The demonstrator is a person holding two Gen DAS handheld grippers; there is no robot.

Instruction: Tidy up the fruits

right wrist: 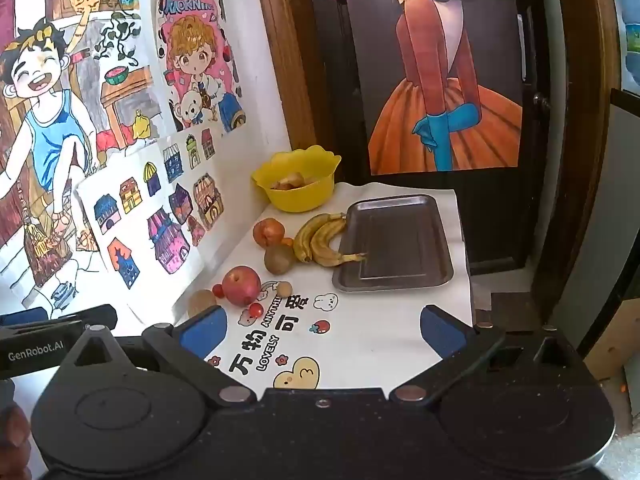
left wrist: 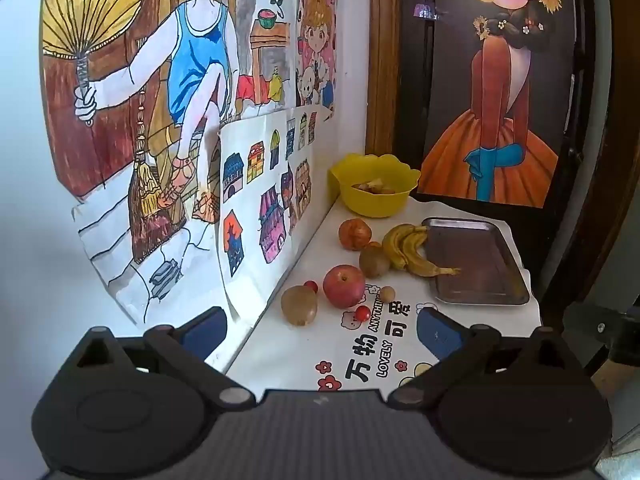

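Observation:
Fruit lies on a white printed tablecloth (left wrist: 288,356) along the wall. A red apple (left wrist: 344,286) sits beside a kiwi (left wrist: 299,305), two cherry tomatoes (left wrist: 363,313) and a small round brown fruit (left wrist: 387,294). Further back are a second kiwi (left wrist: 374,260), an orange-red apple (left wrist: 355,234) and a bunch of bananas (left wrist: 412,250) whose tips rest on an empty metal tray (left wrist: 476,260). A yellow bowl (left wrist: 374,184) holds some pieces. My left gripper (left wrist: 320,332) stands open short of the fruit. My right gripper (right wrist: 322,332) is open too, with nothing between its fingers.
Children's drawings (left wrist: 256,200) cover the wall on the left. A dark door with a poster (left wrist: 492,120) stands behind the table. The table's right edge (right wrist: 470,280) drops off near the tray. The other gripper's body (right wrist: 48,336) shows at the left of the right wrist view.

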